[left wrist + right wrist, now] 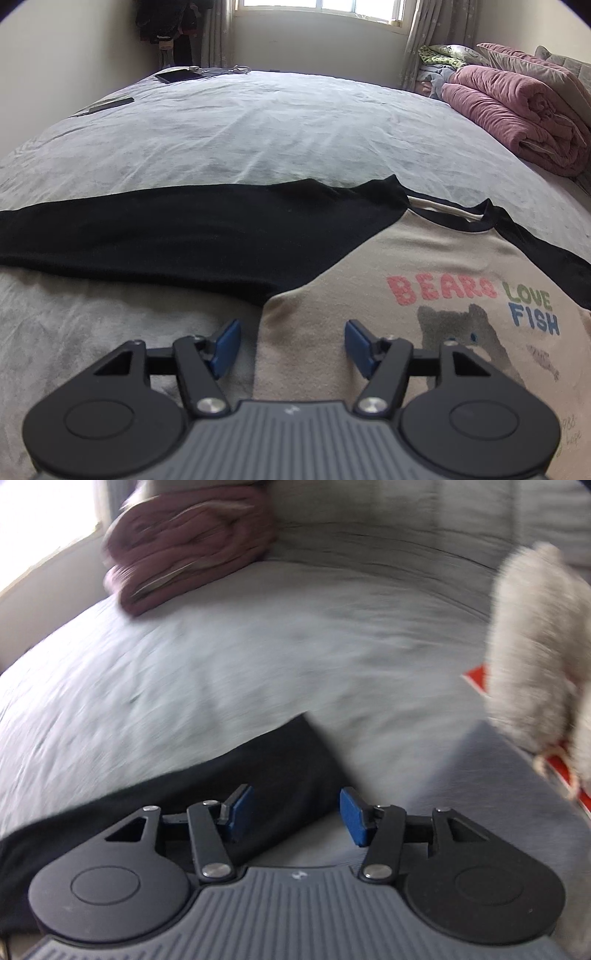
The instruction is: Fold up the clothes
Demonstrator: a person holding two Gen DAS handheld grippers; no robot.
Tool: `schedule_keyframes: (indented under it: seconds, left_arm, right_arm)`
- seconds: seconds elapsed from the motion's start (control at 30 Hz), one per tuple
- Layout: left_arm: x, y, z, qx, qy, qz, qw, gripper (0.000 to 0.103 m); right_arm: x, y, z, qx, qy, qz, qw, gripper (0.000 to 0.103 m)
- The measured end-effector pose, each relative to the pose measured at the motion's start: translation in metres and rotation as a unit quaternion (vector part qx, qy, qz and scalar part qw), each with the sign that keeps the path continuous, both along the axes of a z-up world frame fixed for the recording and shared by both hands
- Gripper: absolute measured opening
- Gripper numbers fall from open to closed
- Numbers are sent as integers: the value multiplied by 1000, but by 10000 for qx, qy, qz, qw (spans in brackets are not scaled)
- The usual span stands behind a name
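A beige T-shirt (388, 280) with black sleeves lies flat on the bed, printed "BEARS LOVE FISH" with a grey bear. Its black left sleeve (166, 236) stretches out to the left. My left gripper (291, 345) hangs open just above the shirt's left side edge, below the armpit, with nothing between its blue pads. In the blurred right wrist view, the other black sleeve (258, 775) ends at its cuff just ahead of my right gripper (295, 814), which is open and empty above that sleeve end.
The bed is covered by a pale grey sheet (258, 129). A folded pink quilt (517, 107) and pillows lie at the head. A tablet (177, 75) and cables sit at the far edge. A fluffy white item (535, 657) and a grey folded piece (498, 786) lie to the right.
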State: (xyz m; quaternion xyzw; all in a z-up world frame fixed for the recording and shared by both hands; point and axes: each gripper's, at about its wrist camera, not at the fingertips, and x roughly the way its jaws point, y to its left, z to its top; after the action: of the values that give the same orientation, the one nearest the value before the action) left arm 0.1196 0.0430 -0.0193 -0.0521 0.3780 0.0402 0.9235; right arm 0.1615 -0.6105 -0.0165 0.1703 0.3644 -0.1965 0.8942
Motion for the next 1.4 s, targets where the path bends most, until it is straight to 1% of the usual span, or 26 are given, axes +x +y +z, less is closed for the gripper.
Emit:
schedule_keyframes:
  seconds: [0.07, 0.23, 0.3, 0.43, 0.5, 0.6, 0.63, 0.67, 0.73, 0.77, 0.9, 1.0, 1.17, 1.2, 1.27, 1.3, 1.37, 1.4]
  left_arm:
    - [1, 1, 0, -34, 4, 31, 10000, 64]
    - [1, -1, -1, 21, 8, 4, 10000, 65]
    - [0, 0, 0, 10, 6, 8, 10000, 65]
    - [0, 1, -1, 7, 5, 17, 10000, 65]
    - [1, -1, -2, 38, 9, 7, 10000, 66]
    - [1, -3, -2, 101, 7, -18, 9999, 67]
    - [1, -4, -3, 121, 6, -24, 9999, 67]
    - [1, -4, -3, 140, 6, -30, 9999, 67]
    - [1, -5, -3, 168, 3, -40, 9999, 68]
    - [1, -5, -3, 180, 1, -45, 9998, 68]
    - [1, -5, -4, 201, 2, -51, 9998, 68]
    - [1, -6, -4, 225, 3, -57, 9997, 68]
    - [0, -6, -4, 236, 5, -61, 9997, 69]
    - [0, -6, -4, 244, 6, -66, 9997, 69]
    - [0, -7, -4, 258, 8, -76, 9996, 70]
    - [0, -7, -4, 260, 8, -81, 9996, 70]
    - [0, -7, -4, 259, 9, -82, 9996, 71]
    - [0, -7, -4, 259, 10, -82, 9996, 71]
  right_arm:
    - [-5, -12, 2, 70, -61, -248, 9996, 54]
    - [-18, -43, 6, 243, -213, -867, 9957, 54]
    - [-14, -43, 2, 366, -200, -795, 9960, 54]
    - [-6, -44, -8, 357, 26, -781, 9963, 54]
    - [-6, -45, -11, 359, 44, -811, 9961, 51]
    - [-6, -46, -12, 341, 35, -837, 9959, 49]
    - [-5, -45, -12, 285, 63, -826, 9962, 46]
    - [-4, -44, -13, 209, 94, -819, 9964, 42]
    - [-2, -42, -13, 31, 169, -842, 9963, 27]
    - [-2, -43, -13, -14, 182, -867, 9961, 16]
    - [-4, -44, -12, -64, 134, -946, 9954, 8]
    - [-4, -42, -10, -120, 96, -973, 9951, 7]
    - [-5, -40, -8, -60, -14, -1022, 9947, 9]
    - [-5, -41, -9, 53, -30, -1036, 9946, 17]
    - [-6, -43, -11, 267, -52, -1064, 9940, 24]
    - [-5, -43, -11, 312, -66, -1023, 9942, 35]
    - [-4, -39, -9, 344, -86, -884, 9954, 50]
    - [-2, -37, -9, 315, -67, -846, 9959, 50]
